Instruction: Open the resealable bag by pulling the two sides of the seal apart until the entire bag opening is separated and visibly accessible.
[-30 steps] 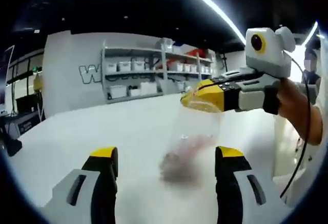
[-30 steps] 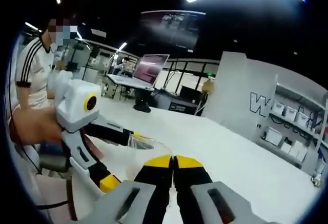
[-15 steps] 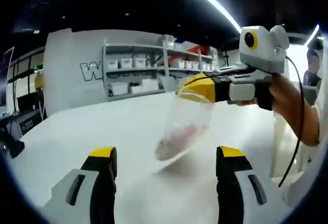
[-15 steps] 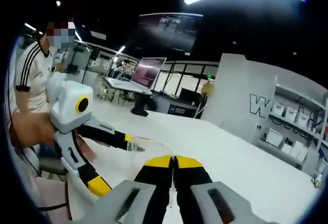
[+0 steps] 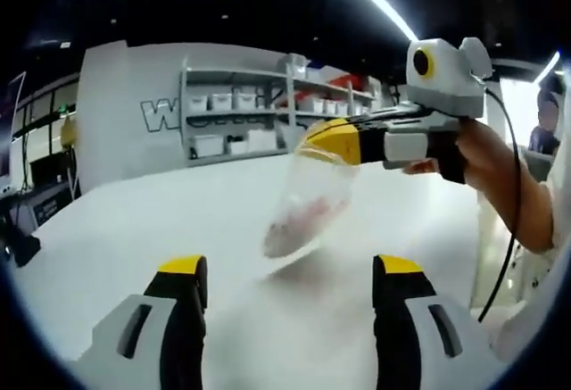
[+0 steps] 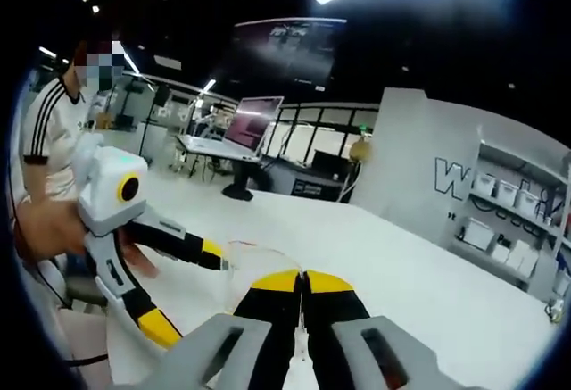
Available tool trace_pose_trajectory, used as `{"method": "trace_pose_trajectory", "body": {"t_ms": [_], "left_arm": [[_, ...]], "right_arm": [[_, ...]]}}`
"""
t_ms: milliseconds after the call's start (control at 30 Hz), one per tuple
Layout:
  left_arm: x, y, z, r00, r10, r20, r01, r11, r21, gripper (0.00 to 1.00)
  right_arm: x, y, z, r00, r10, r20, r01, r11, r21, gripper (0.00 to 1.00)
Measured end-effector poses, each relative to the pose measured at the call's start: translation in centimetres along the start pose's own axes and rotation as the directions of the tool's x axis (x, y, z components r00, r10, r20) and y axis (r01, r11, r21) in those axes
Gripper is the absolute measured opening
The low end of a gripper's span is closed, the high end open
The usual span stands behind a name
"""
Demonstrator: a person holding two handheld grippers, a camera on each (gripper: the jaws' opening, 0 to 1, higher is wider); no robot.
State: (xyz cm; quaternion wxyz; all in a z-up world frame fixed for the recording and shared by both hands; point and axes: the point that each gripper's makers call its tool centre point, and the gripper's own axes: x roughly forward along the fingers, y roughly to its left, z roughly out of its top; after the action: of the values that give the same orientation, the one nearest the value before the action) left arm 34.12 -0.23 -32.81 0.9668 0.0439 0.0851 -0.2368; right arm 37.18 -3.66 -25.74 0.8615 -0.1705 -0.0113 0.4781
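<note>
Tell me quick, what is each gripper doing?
Left gripper: open, holding nothing.
Right gripper: shut on the bag, lifting it above the table.

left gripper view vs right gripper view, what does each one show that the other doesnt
Left gripper view: the clear plastic resealable bag hangs in full above the white table, reddish contents at its lower end, its top edge pinched by the right gripper; the left gripper is open.

Right gripper view: a person in a white striped shirt, an open laptop, and the left gripper seen from the side, open. The bag's rim is faint here, its contents unseen.

Both: the table, the bag, both grippers, the white shelving with bins and the lettered wall.
</note>
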Motion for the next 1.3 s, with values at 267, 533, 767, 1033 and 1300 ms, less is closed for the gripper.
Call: {"method": "trace_pose_trajectory", "body": {"t_ms": [267, 533, 767, 1033, 1300], "left_arm": [[0.0, 0.0, -0.3, 1.000, 0.004, -0.013, -0.004, 1.000, -0.012, 0.74], [-0.1, -0.1, -0.5, 1.000, 0.002, -0.018, -0.002, 1.000, -0.022, 0.72], [0.0, 0.0, -0.6, 1.000, 0.001, -0.021, -0.001, 0.999, -0.032, 0.70], [-0.1, 0.0, -0.7, 1.000, 0.000, -0.023, -0.001, 0.999, -0.038, 0.69], [-0.1, -0.1, -0.8, 1.000, -0.005, -0.029, 0.003, 0.999, -0.045, 0.67]], "right_arm": [[1.1, -2.1, -0.3, 1.000, -0.017, -0.013, 0.017, 1.000, 0.002, 0.00], [1.8, -3.6, -0.3, 0.999, -0.033, -0.011, 0.033, 0.999, 0.019, 0.00], [2.3, -4.5, -0.3, 0.999, -0.040, -0.007, 0.040, 0.999, 0.030, 0.00], [2.9, -5.6, 0.0, 0.999, -0.048, -0.004, 0.048, 0.998, 0.027, 0.00], [3.9, -7.4, -0.3, 0.998, -0.066, -0.008, 0.067, 0.997, 0.041, 0.00]]}}
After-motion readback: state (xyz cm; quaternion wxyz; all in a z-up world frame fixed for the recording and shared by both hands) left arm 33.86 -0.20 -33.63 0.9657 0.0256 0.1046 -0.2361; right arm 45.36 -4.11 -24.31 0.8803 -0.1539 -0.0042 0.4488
